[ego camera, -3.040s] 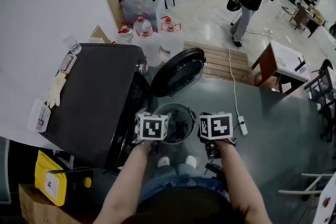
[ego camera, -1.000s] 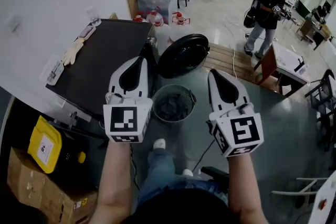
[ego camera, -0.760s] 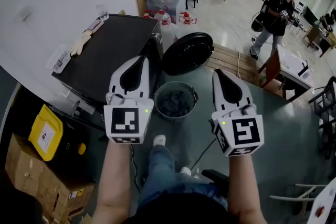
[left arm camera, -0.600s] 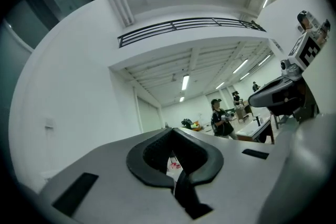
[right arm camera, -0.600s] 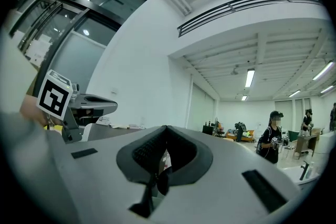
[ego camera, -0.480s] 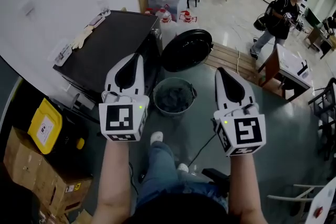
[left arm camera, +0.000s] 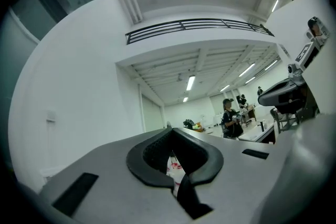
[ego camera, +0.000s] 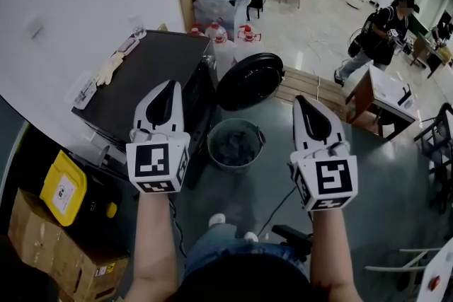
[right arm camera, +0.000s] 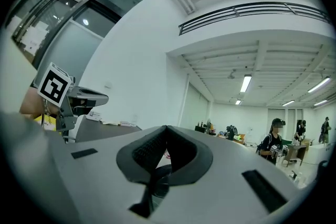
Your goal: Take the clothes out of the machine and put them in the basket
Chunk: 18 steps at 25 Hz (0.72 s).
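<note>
A round grey basket point(ego camera: 219, 132) stands on the floor in front of the black machine point(ego camera: 141, 74) and holds dark clothes point(ego camera: 235, 147). The machine's round door point(ego camera: 249, 80) hangs open behind the basket. My left gripper point(ego camera: 170, 84) is raised over the machine's front edge, left of the basket, shut and empty. To the basket's right, my right gripper point(ego camera: 300, 100) is held up at the same height, also shut and empty. In the left gripper view the left gripper point(left arm camera: 170, 134) points out into the room. The right gripper point(right arm camera: 165, 131) in its own view does the same.
Gloves and small items point(ego camera: 106, 67) lie on the machine's top. A yellow case point(ego camera: 64, 187) and cardboard boxes point(ego camera: 49, 251) sit at the lower left. Beyond the door lie a wooden pallet point(ego camera: 315, 85) and water jugs point(ego camera: 244, 35). A person point(ego camera: 379, 42) stands by a desk point(ego camera: 388, 92) at the right.
Three seconds ago both grippers hung low by the basket; now both are raised and point forward. Over the last second the left one drifted left, away from the basket.
</note>
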Available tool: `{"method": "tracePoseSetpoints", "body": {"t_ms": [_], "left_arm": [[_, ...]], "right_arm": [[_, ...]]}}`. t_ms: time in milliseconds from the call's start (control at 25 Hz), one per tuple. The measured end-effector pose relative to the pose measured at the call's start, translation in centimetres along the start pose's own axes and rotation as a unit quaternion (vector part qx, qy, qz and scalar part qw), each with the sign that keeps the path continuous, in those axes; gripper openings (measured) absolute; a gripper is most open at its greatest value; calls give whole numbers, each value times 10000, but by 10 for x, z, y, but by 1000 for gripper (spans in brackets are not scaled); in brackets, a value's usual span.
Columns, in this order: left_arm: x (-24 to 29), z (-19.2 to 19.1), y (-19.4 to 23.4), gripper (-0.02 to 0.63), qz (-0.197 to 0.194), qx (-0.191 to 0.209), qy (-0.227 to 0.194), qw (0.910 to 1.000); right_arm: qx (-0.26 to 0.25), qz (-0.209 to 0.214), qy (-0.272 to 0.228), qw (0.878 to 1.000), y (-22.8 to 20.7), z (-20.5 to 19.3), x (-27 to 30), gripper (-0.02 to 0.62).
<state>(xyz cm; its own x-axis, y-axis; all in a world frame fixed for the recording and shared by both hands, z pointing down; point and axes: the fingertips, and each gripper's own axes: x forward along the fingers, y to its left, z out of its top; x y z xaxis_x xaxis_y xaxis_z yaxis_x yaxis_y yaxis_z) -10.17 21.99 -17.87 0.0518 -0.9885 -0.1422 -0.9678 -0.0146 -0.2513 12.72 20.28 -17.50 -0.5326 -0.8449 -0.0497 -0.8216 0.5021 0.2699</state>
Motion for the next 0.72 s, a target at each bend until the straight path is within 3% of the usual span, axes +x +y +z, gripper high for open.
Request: {"method": "tracePoseSetpoints", "body": {"t_ms": [160, 360, 720], "left_arm": [[20, 1, 14, 3, -78, 91, 11, 9999], [32, -2, 27, 3, 94, 370, 5, 9993], [40, 1, 23, 3, -51, 233, -67, 9997]], "right_arm": [[-66, -50, -55, 10000, -4, 9, 23, 1], [-146, -99, 11, 9998, -6, 6, 42, 0], [-369, -84, 131, 9992, -9, 1, 46, 2]]}}
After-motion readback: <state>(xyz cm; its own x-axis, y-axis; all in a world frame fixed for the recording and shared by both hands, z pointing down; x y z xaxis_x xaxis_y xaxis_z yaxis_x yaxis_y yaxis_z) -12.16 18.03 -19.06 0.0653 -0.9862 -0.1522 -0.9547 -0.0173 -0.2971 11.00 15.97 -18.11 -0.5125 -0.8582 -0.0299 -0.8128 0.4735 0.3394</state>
